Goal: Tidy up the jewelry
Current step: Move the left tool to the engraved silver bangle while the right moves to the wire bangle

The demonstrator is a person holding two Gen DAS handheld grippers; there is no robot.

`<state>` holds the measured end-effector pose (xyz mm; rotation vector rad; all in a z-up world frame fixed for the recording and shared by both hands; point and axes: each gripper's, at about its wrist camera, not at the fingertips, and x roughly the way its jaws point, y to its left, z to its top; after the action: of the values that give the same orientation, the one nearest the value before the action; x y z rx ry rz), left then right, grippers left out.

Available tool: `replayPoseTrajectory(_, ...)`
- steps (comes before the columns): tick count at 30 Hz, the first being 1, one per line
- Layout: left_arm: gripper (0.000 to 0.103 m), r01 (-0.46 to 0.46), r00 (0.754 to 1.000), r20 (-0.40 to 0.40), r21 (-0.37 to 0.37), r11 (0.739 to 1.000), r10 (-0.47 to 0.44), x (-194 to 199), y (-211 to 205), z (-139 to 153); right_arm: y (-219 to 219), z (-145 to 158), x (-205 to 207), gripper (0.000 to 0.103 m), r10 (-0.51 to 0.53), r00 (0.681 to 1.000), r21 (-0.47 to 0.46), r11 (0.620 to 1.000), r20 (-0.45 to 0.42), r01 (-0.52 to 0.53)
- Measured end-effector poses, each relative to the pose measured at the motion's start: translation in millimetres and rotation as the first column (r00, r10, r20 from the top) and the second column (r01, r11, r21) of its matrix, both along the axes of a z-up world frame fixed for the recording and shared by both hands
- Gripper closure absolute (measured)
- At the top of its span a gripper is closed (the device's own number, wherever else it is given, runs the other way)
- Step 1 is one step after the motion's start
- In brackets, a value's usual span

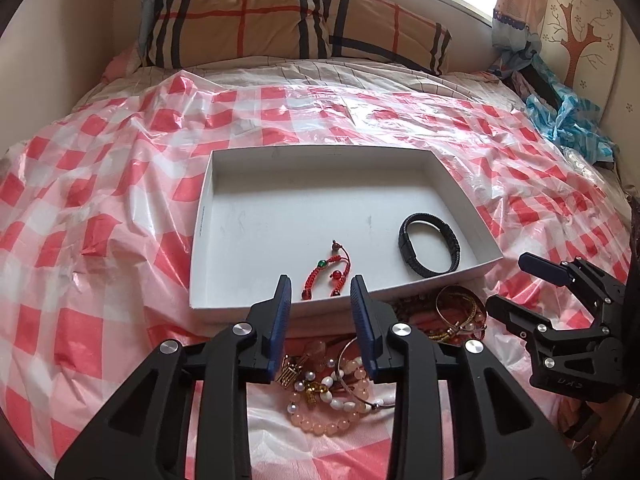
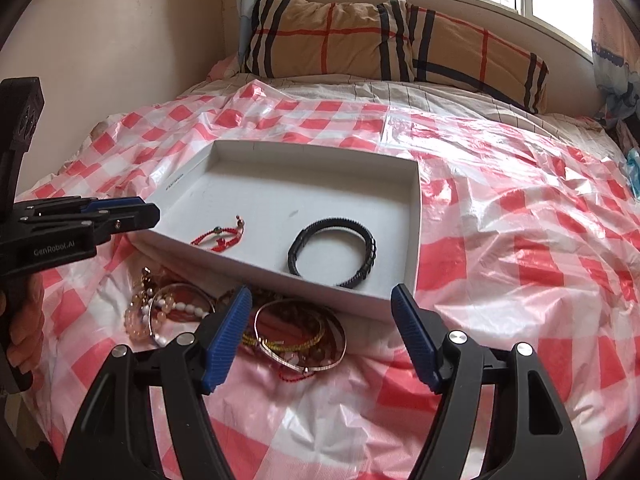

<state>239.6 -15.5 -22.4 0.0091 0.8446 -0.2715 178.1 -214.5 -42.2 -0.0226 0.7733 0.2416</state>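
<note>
Two bracelets in tray [image 1: 448,184]: red cord bracelet [image 1: 329,270], black bracelet [image 1: 430,246].
Left gripper [image 1: 322,300]: jaws narrow, empty.
Right gripper [image 2: 320,308]: jaws wide, empty.
Right view only: hand [image 2: 24,320].

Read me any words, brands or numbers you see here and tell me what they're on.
"GenRobot.AI": white lettering on the black body of the left gripper, seen from the right wrist view.
Embossed letters on the right gripper body: not legible.
Small dark print along the white tray left rim: too small to read.
</note>
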Motion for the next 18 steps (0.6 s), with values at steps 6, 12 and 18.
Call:
replayPoseTrajectory(6, 0.067, 0.027, 0.999, -0.028, 0.012, 1.0, -0.027, -17.4, -1.1, -9.4, -1.9, -14.8, -3.0, 0.033, 0.003, 0.998, 0.016, 1.0, -0.062, -0.002)
replayPoseTrajectory(12, 0.06, 0.084, 0.995, -0.059, 0.052, 0.995, -0.081, -28.9, -6.2, -25.5, 7.2, -24.0, 7.3, 0.03, 0.038, 0.994, 0.025, 0.999, -0.105, -0.035)
replayPoseTrajectory(18, 0.056, 0.128, 0.99, -0.065, 0.061, 0.99, -0.124, -30.2, -14.2, -31.5, 12.8, -32.5, 20.1, 0.026, 0.06, 0.989, 0.03, 0.998, -0.133, -0.056)
